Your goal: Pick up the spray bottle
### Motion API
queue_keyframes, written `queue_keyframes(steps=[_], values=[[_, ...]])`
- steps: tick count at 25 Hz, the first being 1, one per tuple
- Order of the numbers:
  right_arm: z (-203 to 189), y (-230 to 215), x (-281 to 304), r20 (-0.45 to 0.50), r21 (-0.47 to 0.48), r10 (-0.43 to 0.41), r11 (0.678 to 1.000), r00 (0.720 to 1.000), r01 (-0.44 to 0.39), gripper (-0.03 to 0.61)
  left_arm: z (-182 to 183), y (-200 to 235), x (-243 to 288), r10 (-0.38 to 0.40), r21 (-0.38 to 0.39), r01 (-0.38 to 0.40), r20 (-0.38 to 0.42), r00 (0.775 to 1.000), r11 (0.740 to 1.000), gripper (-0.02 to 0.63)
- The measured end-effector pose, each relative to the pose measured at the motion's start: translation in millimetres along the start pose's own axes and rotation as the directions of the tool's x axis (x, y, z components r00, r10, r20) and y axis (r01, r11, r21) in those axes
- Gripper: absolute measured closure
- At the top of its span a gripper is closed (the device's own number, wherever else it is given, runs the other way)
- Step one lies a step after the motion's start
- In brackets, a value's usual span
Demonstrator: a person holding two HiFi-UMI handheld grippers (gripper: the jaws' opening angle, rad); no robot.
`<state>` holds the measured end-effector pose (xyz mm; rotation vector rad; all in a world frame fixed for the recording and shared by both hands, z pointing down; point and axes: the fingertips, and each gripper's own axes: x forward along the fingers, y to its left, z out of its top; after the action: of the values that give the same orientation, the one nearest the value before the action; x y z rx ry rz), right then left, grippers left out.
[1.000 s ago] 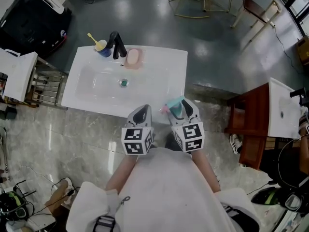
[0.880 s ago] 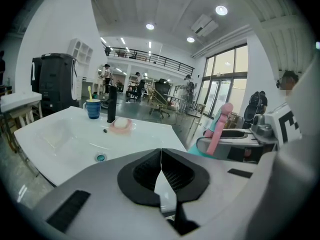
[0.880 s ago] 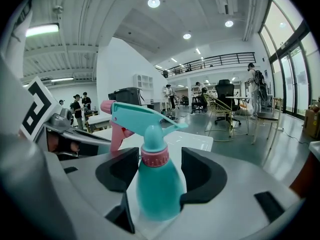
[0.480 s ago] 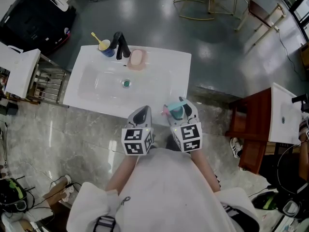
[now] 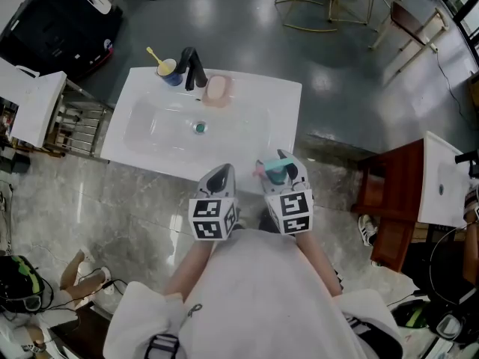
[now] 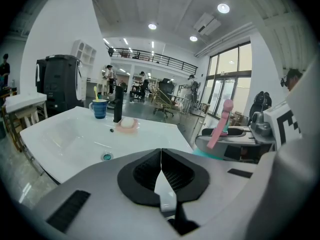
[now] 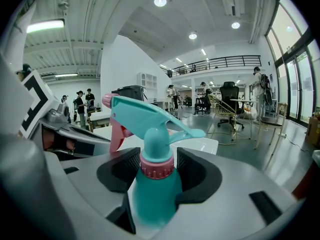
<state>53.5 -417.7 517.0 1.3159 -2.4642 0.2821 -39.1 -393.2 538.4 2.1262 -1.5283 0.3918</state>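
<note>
R gripper [image 7: 157,165] clamps spray bottle [image 7: 151,186]; base hidden.

Head view: looked steeply down from above the near edge of the washbasin [image 5: 277,118]. Gripper views, left and right: sat low behind their jaws, side by side, facing across that same washbasin.

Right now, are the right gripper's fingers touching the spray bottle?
Touching. In the right gripper view, the right gripper has both fingers pressed against the sides of the spray bottle, with no gap.
</note>
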Motion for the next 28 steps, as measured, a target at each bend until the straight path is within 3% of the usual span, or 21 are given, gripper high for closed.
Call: queue_keyframes(steps=[19,28], values=[[8,-6,-2,0.018,-0.012,-0.044,0.999,0.999,0.044,0.344,3,2,0,-0.011,0.008,0.011,0.006,1.000,1.000,0.588],[30,-12,-17,0.077,-0.029,-0.085,0.996,0.993,0.087,0.344,12,-7,-1,-0.046,0.010,0.045,0.036,0.998,0.999,0.588]])
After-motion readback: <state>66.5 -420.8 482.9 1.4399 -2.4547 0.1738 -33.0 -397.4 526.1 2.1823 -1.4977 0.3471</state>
